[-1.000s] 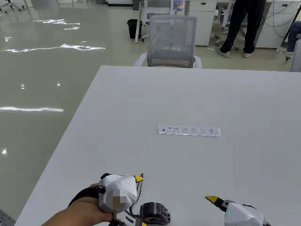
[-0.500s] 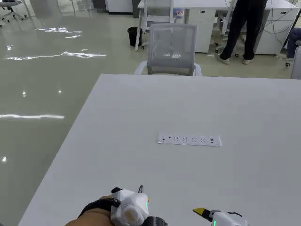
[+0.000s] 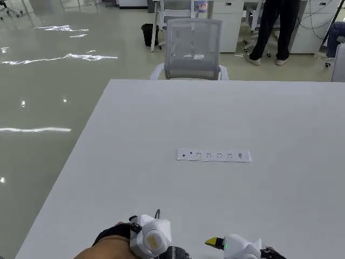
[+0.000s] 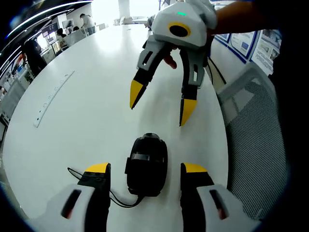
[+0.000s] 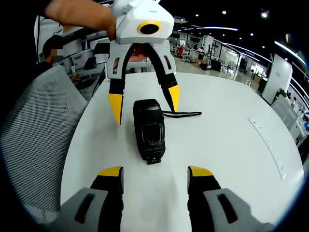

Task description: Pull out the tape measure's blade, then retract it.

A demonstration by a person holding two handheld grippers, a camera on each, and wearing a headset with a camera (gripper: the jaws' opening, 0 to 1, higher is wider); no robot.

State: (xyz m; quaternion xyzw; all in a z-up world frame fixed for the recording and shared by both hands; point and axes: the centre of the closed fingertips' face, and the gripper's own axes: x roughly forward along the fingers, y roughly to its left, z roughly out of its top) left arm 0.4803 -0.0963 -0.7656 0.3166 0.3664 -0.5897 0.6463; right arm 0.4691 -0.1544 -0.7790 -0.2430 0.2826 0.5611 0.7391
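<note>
Your left hand-held gripper [image 4: 146, 168] is spread wide, w/ the black rounded-case tape measure [image 4: 146, 164] lying flat on the white tabletop [image 3: 161, 118] right btw its two yellow-tipped jaws. There's a gap on each side of the case, so neither jaw is touching it. In the right gripper view you see the same thing from the opp. side: the jaws straddle the far end of the tape measure.

Your right hand-held gripper [image 5: 155, 172] is also wide open & holds nothing. The tape measure lies just ahead of its tips, lengthwise along its line of sight, near but apart. The narrow end w/ a small tab faces this gripper. The two grippers point at each other w/ the case in the middle.

A thin black cord [image 5: 183, 114] runs from the case across the tabletop, off to one side.

In the head view both grippers sit at the near edge of the tabletop, bottom of frame, w/ the tape measure mostly cut off btw them.

Farther out on the tabletop, well apart, lies a white power strip [image 3: 214, 156]. Beyond the far edge stands a grey mesh-back office chair [image 3: 193, 48], & a person in dark trousers [image 3: 272, 27] stands by the desks behind.
</note>
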